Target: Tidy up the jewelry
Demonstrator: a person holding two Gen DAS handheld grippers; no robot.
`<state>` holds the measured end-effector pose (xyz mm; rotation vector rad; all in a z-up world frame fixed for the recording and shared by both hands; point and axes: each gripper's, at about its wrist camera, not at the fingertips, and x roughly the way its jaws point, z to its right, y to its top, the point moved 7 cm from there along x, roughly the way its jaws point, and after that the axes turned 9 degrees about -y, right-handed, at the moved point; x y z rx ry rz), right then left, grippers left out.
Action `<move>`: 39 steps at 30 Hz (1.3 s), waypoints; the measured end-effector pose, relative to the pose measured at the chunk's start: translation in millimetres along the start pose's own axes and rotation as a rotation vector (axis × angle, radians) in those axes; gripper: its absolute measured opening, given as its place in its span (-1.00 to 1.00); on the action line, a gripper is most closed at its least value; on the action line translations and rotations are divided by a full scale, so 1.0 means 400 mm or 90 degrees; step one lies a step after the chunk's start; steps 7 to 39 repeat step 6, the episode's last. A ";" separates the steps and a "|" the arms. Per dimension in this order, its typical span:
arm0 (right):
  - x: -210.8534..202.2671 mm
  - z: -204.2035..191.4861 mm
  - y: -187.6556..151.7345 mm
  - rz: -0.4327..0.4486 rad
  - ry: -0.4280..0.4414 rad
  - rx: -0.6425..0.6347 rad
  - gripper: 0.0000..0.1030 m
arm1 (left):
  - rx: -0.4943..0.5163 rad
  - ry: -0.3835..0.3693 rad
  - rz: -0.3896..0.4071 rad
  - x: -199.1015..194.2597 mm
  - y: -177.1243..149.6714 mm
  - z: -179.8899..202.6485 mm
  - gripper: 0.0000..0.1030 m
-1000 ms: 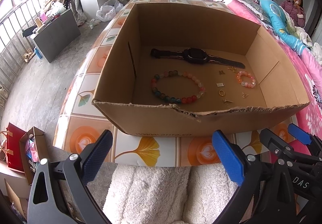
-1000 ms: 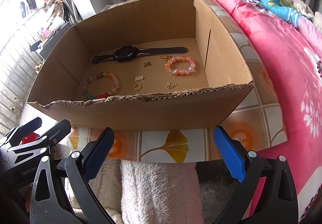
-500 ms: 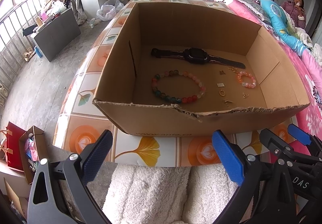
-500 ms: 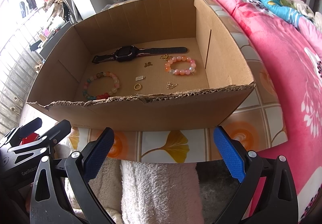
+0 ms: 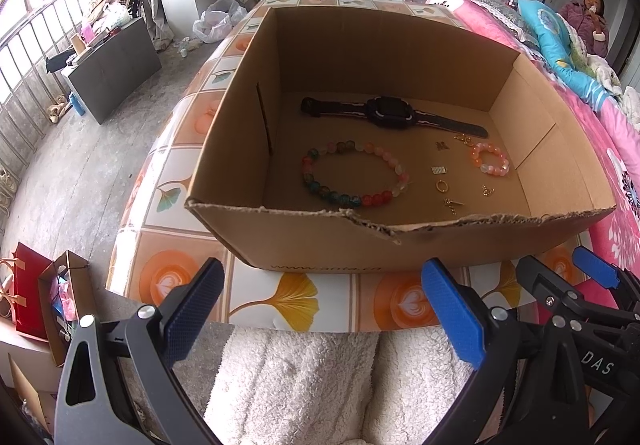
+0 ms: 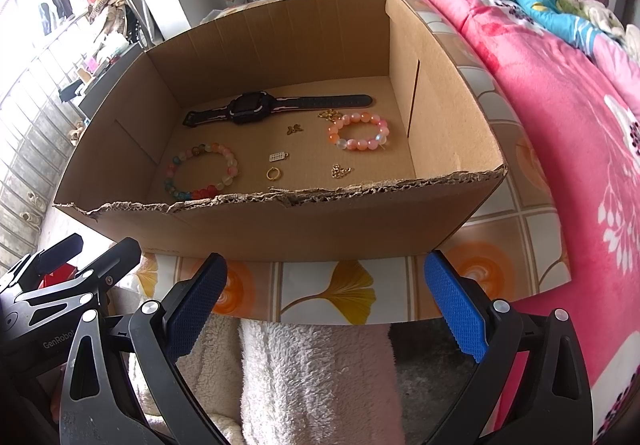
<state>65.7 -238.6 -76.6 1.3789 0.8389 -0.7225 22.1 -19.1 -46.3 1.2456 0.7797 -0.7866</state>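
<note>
An open cardboard box (image 5: pixel 304 237) (image 6: pixel 320 225) stands on a tiled table (image 5: pixel 288 297). Inside lie a black watch (image 5: pixel 390 111) (image 6: pixel 252 107), a large multicoloured bead bracelet (image 5: pixel 352 175) (image 6: pixel 200 171), a small pink-orange bead bracelet (image 5: pixel 490 161) (image 6: pixel 358 133), a gold ring (image 5: pixel 441 186) (image 6: pixel 273 174) and several small gold charms (image 5: pixel 452 203) (image 6: pixel 340 170). My left gripper (image 5: pixel 320 309) hangs open, empty, before the box's near wall. My right gripper (image 6: pixel 324 301) is likewise open and empty, below the table edge. Each gripper shows at the other view's lower corner.
A pink floral bed (image 6: pixel 560 93) runs along the table's right side, with a person (image 5: pixel 588 21) sitting at its far end. White fleece-covered legs (image 5: pixel 320 377) sit under the grippers. Paper bags (image 5: pixel 44 301) stand on the floor at left; a grey cabinet (image 5: pixel 112 61) is further back.
</note>
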 end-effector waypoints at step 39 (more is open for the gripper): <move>0.000 0.000 0.000 0.000 0.000 -0.001 0.84 | 0.000 0.001 0.001 -0.002 -0.001 0.000 0.88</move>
